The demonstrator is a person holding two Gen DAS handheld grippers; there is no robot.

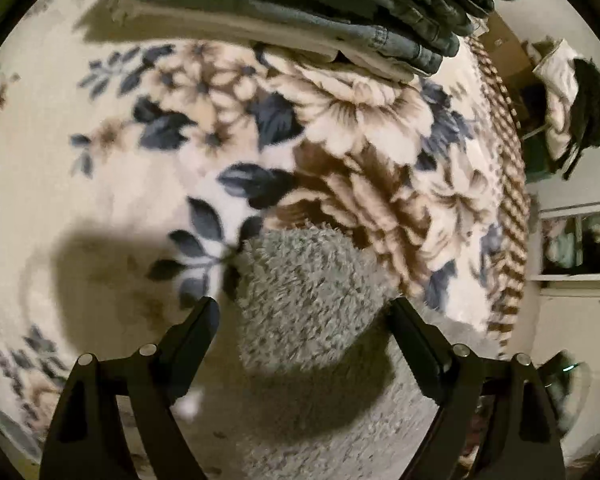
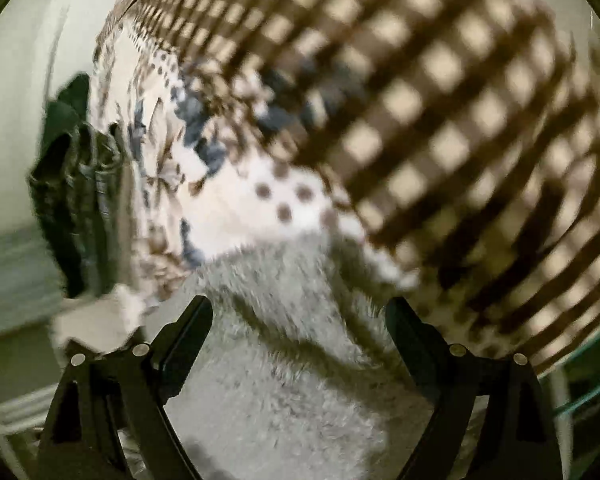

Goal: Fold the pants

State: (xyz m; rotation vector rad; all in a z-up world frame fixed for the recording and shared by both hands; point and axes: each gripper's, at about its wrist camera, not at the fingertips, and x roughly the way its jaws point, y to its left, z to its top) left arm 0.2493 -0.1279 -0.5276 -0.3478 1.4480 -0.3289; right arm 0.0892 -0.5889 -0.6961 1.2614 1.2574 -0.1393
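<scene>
Pants hem between open L gripper fingers

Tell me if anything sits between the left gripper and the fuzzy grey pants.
Nothing visible does. The fuzzy grey pants already lie between the open fingers of the left gripper, spread on the floral blanket. The stack of folded clothes sits farther off, at the blanket's far edge, out of the way.
</scene>
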